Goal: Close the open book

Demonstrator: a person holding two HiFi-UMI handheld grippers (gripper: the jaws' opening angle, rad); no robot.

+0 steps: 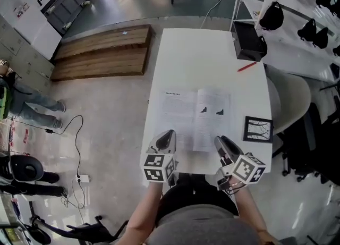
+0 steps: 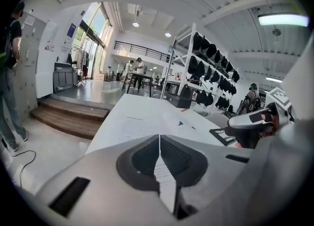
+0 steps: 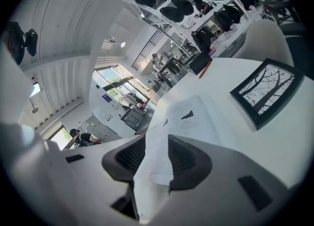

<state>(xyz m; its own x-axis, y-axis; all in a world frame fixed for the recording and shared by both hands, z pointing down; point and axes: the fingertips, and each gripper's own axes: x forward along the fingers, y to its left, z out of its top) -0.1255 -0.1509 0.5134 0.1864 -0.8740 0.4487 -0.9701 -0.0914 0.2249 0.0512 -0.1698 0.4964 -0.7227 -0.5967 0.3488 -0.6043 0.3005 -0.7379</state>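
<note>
On table (image 1: 207, 58), open book (image 1: 195, 119), pages seemingly flat.

The table (image 1: 212, 52) is showing plain white, the open book (image 1: 196, 119) is showing white pages with black print, the pen (image 1: 246, 67) is looking red, and the picture (image 1: 258, 129) is displaying dark branches inside a black frame.

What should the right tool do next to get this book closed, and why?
Probably ease the right tool forward and close it on the near edge of the right page. The book lies open on the table, and that tool's jaws stand apart with the page edge showing between them, ungripped.
</note>
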